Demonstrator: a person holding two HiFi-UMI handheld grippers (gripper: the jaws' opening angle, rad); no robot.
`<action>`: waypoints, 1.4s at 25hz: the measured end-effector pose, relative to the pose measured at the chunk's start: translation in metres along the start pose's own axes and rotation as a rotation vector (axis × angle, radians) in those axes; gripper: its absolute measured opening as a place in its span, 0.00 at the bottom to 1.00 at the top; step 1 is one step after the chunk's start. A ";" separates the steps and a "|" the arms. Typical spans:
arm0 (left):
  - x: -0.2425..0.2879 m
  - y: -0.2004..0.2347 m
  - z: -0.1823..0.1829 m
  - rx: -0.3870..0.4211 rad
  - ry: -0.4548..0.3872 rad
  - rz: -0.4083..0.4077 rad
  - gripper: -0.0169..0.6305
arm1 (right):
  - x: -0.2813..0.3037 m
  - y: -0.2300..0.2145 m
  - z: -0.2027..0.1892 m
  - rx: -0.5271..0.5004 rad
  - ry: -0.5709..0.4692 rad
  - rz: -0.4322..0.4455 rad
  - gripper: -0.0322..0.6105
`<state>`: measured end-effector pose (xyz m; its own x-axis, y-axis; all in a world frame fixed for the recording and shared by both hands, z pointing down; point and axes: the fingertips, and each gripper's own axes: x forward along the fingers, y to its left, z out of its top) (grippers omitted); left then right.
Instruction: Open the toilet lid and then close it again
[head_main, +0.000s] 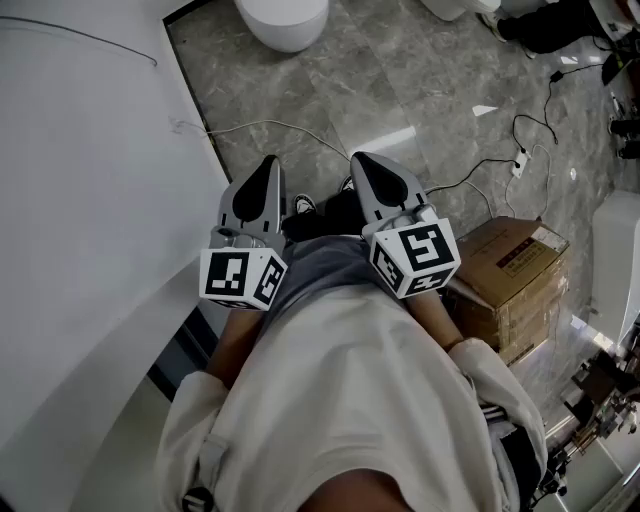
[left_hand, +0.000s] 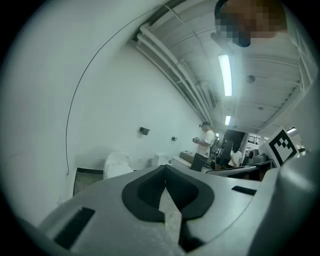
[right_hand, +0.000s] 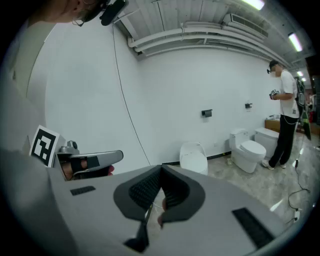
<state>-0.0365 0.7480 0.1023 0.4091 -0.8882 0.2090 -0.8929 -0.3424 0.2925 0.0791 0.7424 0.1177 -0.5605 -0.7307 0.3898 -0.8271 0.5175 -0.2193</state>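
**Head view, looking steeply down.** The left gripper (head_main: 268, 162) and right gripper (head_main: 358, 160) are held side by side in front of the person's torso (head_main: 340, 380). They are apart from each other, and both tips point away over the grey marble floor (head_main: 400, 90).

**Grippers.** Both are clenched on nothing. In each gripper view the dark pads meet at the tip, and only floor shows through the slot behind them.

**Toilet.** The toilet (head_main: 283, 20) stands at the far edge of the floor, close beside the white wall (head_main: 90, 200) and well apart from both grippers. Only its rounded front shows here, cut by the top edge of the frame. In the right gripper view it stands against the back wall, left of a second toilet (right_hand: 248, 149). Whether its lid is up or down cannot be told.

**Edges and open room.**
- The dark skirting (head_main: 196, 95) runs diagonally along the left edge of the floor and ends just beside the left gripper.
- The floor between the grippers and the toilet is open, except for a thin white cable (head_main: 260, 123) crossing it.
- On the right, a cardboard box (head_main: 510, 265) sits just beside the arm that bears the right gripper.
- Black cables (head_main: 530, 125) and a plug strip (head_main: 518, 162) lie beyond the box.
- A bystander (right_hand: 284, 110) stands at the right side of the room, near the second toilet.
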 end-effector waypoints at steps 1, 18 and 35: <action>0.001 -0.002 0.002 0.012 -0.002 0.000 0.04 | -0.001 -0.002 0.000 0.000 0.002 -0.001 0.06; 0.081 -0.005 0.010 0.023 0.031 0.012 0.04 | 0.033 -0.084 0.024 0.061 -0.019 -0.038 0.07; 0.246 -0.012 0.042 0.131 0.077 0.056 0.04 | 0.137 -0.228 0.072 0.076 0.087 0.021 0.06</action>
<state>0.0674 0.5209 0.1111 0.3670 -0.8825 0.2940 -0.9294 -0.3347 0.1554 0.1880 0.4920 0.1567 -0.5747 -0.6769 0.4599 -0.8179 0.4943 -0.2945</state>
